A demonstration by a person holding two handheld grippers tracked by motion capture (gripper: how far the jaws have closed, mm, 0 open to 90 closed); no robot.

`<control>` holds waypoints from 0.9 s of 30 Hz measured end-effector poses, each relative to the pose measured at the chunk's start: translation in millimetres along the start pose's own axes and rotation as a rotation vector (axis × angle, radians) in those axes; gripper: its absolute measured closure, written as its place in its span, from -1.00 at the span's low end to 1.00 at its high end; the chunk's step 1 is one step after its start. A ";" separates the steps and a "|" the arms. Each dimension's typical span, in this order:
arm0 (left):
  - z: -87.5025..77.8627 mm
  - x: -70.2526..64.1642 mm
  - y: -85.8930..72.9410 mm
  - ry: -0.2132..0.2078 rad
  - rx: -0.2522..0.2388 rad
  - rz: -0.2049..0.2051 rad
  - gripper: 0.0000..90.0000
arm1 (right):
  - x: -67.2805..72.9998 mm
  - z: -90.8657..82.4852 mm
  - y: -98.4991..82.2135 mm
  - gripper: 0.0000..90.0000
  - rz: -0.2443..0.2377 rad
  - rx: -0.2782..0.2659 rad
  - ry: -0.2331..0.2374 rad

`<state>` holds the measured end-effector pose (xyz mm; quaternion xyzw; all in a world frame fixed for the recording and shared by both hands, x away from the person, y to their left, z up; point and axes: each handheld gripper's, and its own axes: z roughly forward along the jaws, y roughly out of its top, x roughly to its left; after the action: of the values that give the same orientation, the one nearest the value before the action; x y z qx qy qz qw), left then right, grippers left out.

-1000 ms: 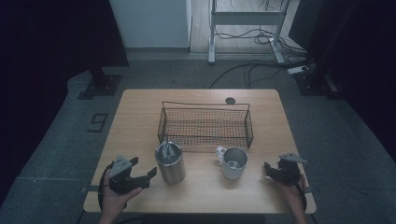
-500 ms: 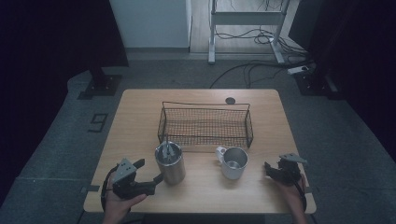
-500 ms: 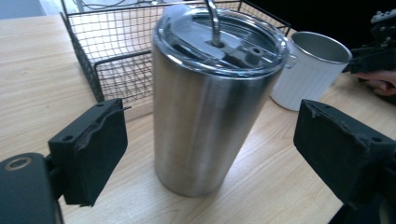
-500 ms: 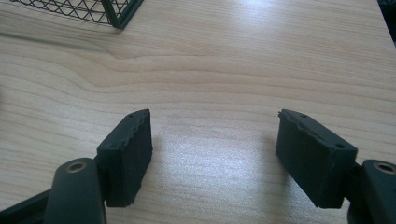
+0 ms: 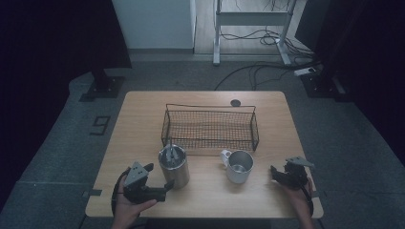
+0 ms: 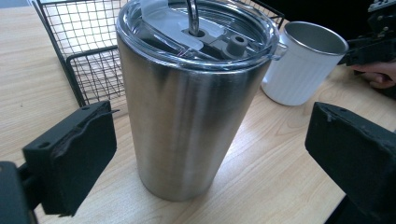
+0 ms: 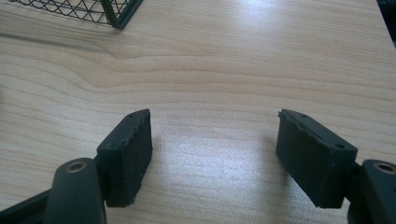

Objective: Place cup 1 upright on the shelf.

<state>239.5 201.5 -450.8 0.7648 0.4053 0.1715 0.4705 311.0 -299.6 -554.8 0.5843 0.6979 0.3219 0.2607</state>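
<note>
A steel tumbler (image 5: 173,164) with a clear lid and a metal straw stands upright on the wooden table (image 5: 143,124). My left gripper (image 5: 158,176) lies level just left of it. In the left gripper view the tumbler (image 6: 191,107) stands between the wide pads (image 6: 79,149), which do not touch it. These jaws have just been opening. A white mug (image 5: 239,167) with a steel inside stands to the tumbler's right. My right gripper (image 5: 276,174) rests beyond the mug near the table's right front. Its jaws (image 7: 215,149) stand apart over bare wood.
A black wire basket (image 5: 210,143) sits behind the tumbler and mug, and its corner (image 7: 116,14) shows in the right gripper view. A small dark disc (image 5: 235,102) lies at the table's far edge. Cables and stands are on the floor behind.
My left gripper has moved right toward the tumbler and its jaws have spread to either side of it. The right gripper has stayed in place.
</note>
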 end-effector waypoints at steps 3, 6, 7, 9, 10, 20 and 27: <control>4.4 1.1 0.4 0.013 0.003 -0.006 -0.98 | 0.1 0.0 0.0 -0.40 0.002 0.000 0.000; 7.7 1.7 0.6 0.026 0.005 -0.008 -0.99 | 0.1 0.0 0.0 -0.40 0.003 0.000 0.000; 10.7 2.4 0.8 0.039 0.009 -0.010 -1.00 | 0.1 0.0 0.1 -0.40 0.003 0.000 -0.001; 13.7 3.2 1.2 0.056 0.006 -0.014 -1.00 | 0.0 0.0 0.1 -0.40 0.004 0.000 -0.002; 15.1 3.7 1.3 0.053 0.004 -0.015 -1.00 | 0.0 0.0 0.1 -0.40 0.004 0.000 -0.002; 28.4 1.3 3.9 0.050 0.019 -0.012 -1.00 | 0.0 0.0 0.1 -0.40 0.004 0.001 -0.001; 35.1 0.6 4.9 0.072 0.022 0.000 -1.00 | -0.1 -0.1 0.1 -0.40 0.005 0.001 -0.003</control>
<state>264.8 180.4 -464.2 0.7632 0.4241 0.1945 0.4471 311.0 -299.6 -554.8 0.5866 0.6962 0.3214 0.2607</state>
